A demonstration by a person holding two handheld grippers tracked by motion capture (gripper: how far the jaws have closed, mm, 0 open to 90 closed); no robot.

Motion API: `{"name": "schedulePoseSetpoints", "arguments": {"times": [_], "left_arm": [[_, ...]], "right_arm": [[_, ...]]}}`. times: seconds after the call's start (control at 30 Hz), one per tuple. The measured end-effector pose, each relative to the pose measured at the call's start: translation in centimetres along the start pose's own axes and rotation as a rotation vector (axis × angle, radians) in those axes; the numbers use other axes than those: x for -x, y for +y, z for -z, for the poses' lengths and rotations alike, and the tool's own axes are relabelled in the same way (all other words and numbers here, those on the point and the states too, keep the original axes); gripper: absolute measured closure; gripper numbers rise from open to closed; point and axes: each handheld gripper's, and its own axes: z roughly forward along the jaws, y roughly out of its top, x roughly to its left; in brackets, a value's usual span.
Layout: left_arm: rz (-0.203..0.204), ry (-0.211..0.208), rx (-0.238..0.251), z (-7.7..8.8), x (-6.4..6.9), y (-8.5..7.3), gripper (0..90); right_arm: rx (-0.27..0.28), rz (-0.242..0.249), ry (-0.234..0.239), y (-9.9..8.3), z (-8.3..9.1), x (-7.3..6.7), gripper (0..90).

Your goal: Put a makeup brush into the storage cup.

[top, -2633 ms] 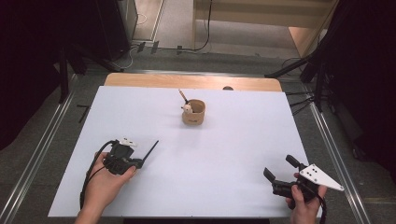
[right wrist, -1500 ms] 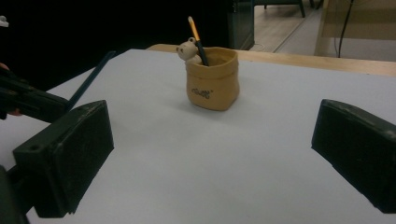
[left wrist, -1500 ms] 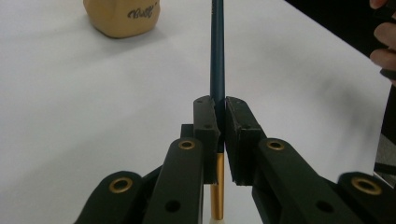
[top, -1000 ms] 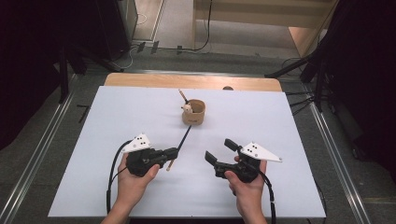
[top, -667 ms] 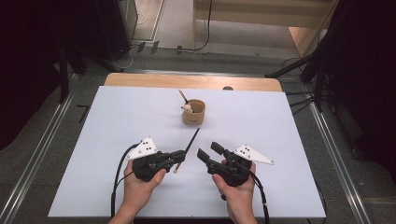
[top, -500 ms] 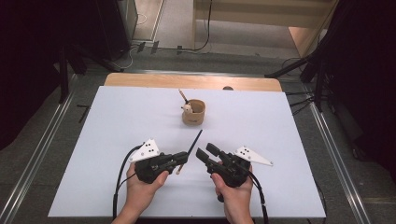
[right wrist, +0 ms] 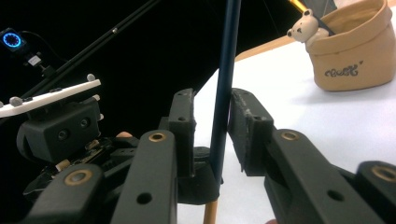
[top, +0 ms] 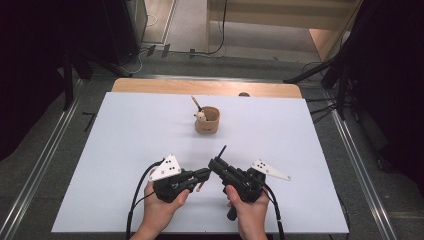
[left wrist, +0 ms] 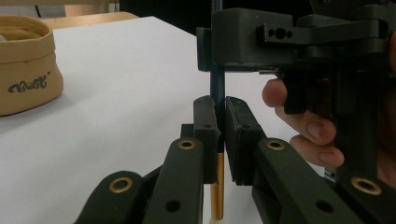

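Note:
My left gripper is shut on a dark pencil with a gold ferrule, gripping it near the eraser end; the pads press on the shaft. My right gripper faces it tip to tip at the front middle of the white table. The right jaws have just been closing, with the pencil standing between them. It lies against one pad and a small gap shows at the other. A tan fabric cup stands farther back.
The cup holds a pen topped with a small bear. The wooden table edge runs along the back. Metal rails flank the table, with dark stands and cables on the floor beyond.
Both hands have drawn together at the front middle. The right jaws have narrowed from wide open to close around the pencil that the left gripper holds.

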Motion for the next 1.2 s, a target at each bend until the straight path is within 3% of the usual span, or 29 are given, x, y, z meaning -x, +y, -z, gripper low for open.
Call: {"name": "schedulePoseSetpoints", "arguments": {"times": [0.2, 0.37, 0.43, 0.5, 0.63, 0.83, 1.07, 1.2], "left_arm": [[-0.002, -0.006, 0.003, -0.1, 0.2, 0.0, 84.4], [0.002, -0.019, -0.001, -0.2, 0.1, 0.0, 84.1], [0.021, -0.034, 0.007, -0.2, -0.1, -0.1, 83.4], [0.023, -0.039, 0.006, -0.1, -0.2, -0.1, 79.2], [0.024, -0.010, 0.004, 0.3, -0.5, 0.1, 70.4], [0.039, 0.036, 0.022, 1.7, -1.6, 0.4, 64.9], [0.049, 0.063, 0.018, 2.8, -2.3, 1.0, 60.1], [0.047, 0.075, 0.011, 3.2, -2.5, 1.4, 54.9]], "right_arm": [[-0.017, 0.014, -0.014, -0.3, -0.2, -0.1, 84.1], [-0.017, 0.034, -0.024, -0.3, -0.1, -0.2, 85.3], [-0.021, 0.052, -0.038, -0.3, 0.0, -0.3, 85.3], [-0.009, 0.076, -0.053, -0.2, 0.1, -0.4, 85.3], [0.011, 0.113, -0.086, 0.3, 0.6, -0.1, 85.3], [0.016, 0.225, -0.164, 0.9, 1.2, 0.3, 85.3], [-0.027, 0.366, -0.196, 0.9, 0.7, -0.1, 85.3], [-0.041, 0.418, -0.217, 0.8, 0.6, -0.4, 85.2]]}}
